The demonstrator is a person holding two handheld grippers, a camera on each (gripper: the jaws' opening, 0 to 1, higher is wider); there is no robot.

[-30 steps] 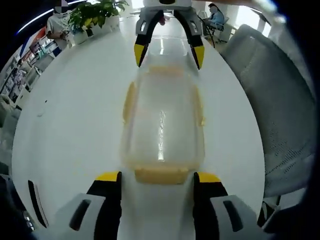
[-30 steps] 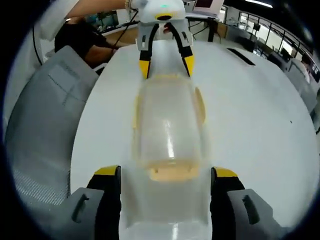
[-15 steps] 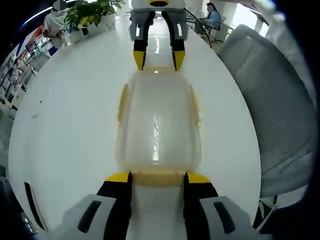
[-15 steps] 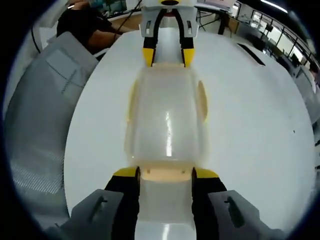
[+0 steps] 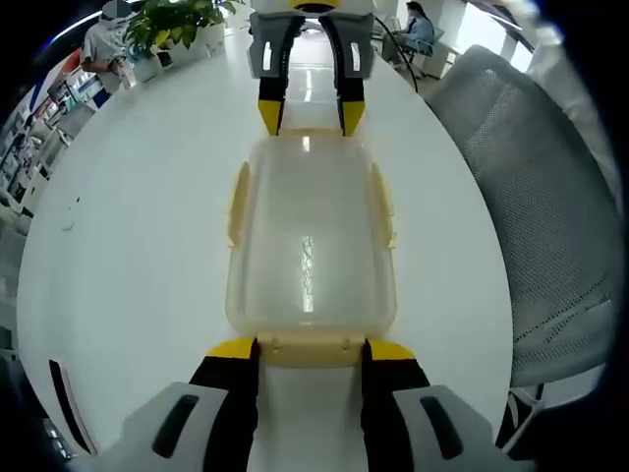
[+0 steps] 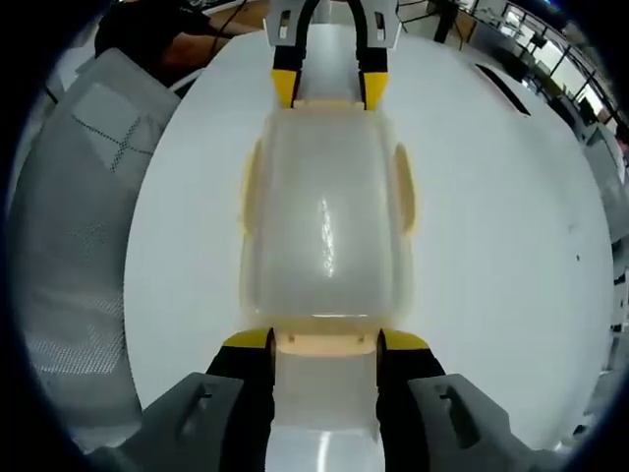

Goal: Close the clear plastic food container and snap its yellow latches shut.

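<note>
The clear plastic container (image 5: pixel 310 246) lies lengthwise on the white table (image 5: pixel 128 226) with its lid on. Yellow latches sit on its long sides (image 5: pixel 236 202) and at both ends. My left gripper (image 5: pixel 311 349) is shut on the near end latch (image 5: pixel 310 351), one jaw tip against each side of it. At the far end, my right gripper (image 5: pixel 310 116) holds the opposite end latch the same way. In the right gripper view the container (image 6: pixel 324 216) runs away from my right gripper (image 6: pixel 324 341), shut on its end latch (image 6: pixel 324 344), with the left gripper (image 6: pixel 326 90) at the other end.
A grey mesh chair (image 5: pixel 531 197) stands close along one side of the table (image 6: pixel 491 226), seen also as the chair (image 6: pixel 74 197) in the right gripper view. A potted plant (image 5: pixel 177 25) and seated people are at the far table edge.
Both grippers moved in from open, a little short of the container, and narrowed their jaws onto the two end latches. Over the last half second they barely shifted.
</note>
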